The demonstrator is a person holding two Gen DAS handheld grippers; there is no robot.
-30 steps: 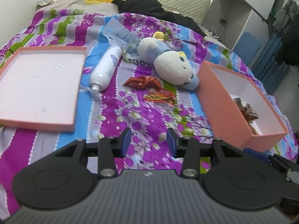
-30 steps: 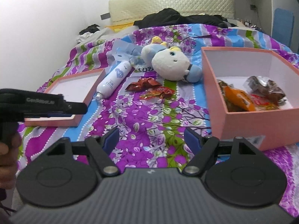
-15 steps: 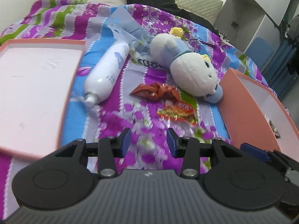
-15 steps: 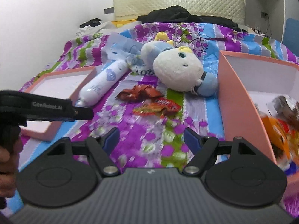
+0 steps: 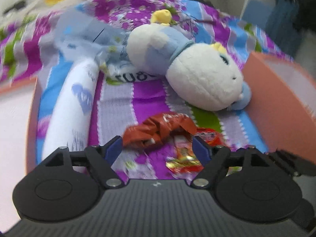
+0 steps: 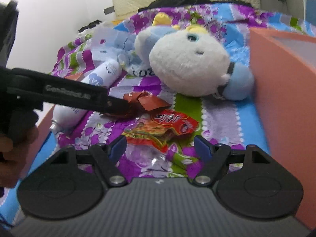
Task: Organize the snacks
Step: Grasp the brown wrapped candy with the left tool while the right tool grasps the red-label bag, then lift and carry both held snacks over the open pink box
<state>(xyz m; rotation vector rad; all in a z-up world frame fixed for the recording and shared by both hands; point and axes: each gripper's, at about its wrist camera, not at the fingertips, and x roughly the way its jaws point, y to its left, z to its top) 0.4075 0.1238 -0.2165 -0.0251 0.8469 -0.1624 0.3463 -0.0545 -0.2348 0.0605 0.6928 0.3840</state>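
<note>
- The left gripper [image 5: 157, 145] is seen with its blue-tipped jaws spread wide apart, nothing clamped between them.
- A crumpled red-brown snack wrapper [image 5: 159, 129] lies on the floral bedspread [image 5: 150, 89] just ahead of those jaws; its left end appears to touch or sit right at the left fingertip, though blur prevents certainty.
- The wrapper's long axis runs left to right, across the jaw gap rather than along it, so a closing motion is judged to pinch it end to end unless the gripper is turned.
- In the right wrist view the left gripper's tip [image 6: 118, 106] is seen reaching in from the left, at the wrapper's [image 6: 146, 100] left end.
- The right gripper [image 6: 160, 148] is likewise held apart and empty, and a second packet, an orange-red snack packet [image 6: 164, 126], lies directly ahead between its fingertips, long axis roughly across the gap.
- Each hand is thus judged nearer to its own packet: left to the red-brown wrapper, right to the orange-red one.
- The pink box [image 6: 280, 90] stands to the right, nearest the right gripper; its inside is not shown here.
- A plush toy [image 5: 197, 75] and a white tube [image 5: 73, 106] lie behind and left of the snacks.
</note>
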